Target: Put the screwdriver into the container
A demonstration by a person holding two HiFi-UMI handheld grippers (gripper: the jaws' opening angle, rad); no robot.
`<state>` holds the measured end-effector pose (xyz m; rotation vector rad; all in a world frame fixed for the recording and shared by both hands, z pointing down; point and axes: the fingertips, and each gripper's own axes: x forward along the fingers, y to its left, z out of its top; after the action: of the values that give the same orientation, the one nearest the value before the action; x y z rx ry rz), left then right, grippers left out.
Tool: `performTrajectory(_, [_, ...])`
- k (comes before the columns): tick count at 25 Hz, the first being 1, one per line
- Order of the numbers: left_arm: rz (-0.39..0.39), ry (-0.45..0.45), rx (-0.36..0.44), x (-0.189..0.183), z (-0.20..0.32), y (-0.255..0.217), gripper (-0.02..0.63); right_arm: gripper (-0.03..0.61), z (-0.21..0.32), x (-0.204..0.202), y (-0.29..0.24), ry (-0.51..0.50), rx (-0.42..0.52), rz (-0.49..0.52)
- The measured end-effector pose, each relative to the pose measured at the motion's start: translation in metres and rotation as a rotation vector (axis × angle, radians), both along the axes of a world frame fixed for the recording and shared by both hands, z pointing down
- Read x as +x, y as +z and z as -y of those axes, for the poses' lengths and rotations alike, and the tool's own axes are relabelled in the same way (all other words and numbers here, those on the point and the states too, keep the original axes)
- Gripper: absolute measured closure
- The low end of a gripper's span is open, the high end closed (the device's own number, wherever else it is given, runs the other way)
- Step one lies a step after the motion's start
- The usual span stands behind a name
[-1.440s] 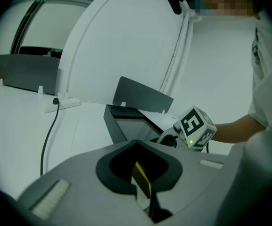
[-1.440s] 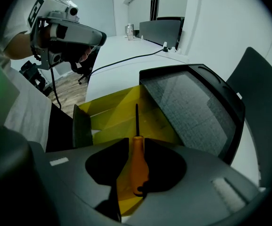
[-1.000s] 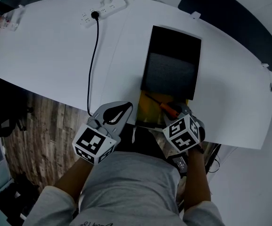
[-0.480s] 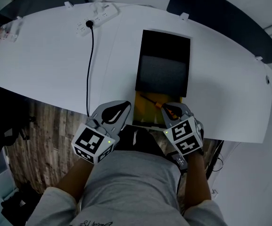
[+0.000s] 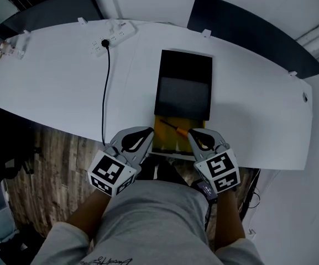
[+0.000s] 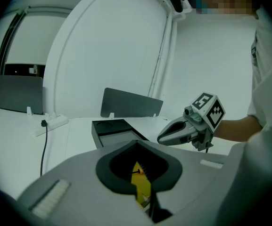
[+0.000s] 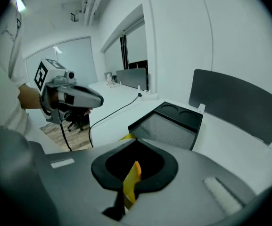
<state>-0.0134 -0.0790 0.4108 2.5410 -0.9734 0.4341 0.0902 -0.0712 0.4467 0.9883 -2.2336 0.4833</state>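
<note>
Left gripper [image 5: 151, 130]: jaws together, holding nothing | right gripper [image 5: 192, 134]: likewise, tips beside screwdriver [image 5: 174, 127] | we see it lying on yellow tray [image 5: 166, 142], abutting black container [image 5: 183, 93]

The screwdriver [image 5: 175, 128] had an orange handle and a thin dark shaft. It lay flat and slantwise on a yellow tray [image 5: 167, 141], handle to the right, tip toward the left corner of the black box [image 5: 182, 93]. That tray touched the black box's near end. The black box was a rectangle, open on top, grey inside, with two round hollows at its far end.
</note>
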Motion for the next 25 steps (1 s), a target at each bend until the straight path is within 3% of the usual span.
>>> performTrajectory(9, [-0.006, 0.006, 0.015, 0.002, -0.002, -0.014, 0.612, 0.563, -0.004, 0.007, -0.035, 0.100, 0.051, 0.112])
performTrajectory(25, [-0.006, -0.004, 0.014, -0.001, 0.002, -0.014, 0.612, 0.565, 0.001, 0.004, -0.038, 0.064, 0.044, 0.083])
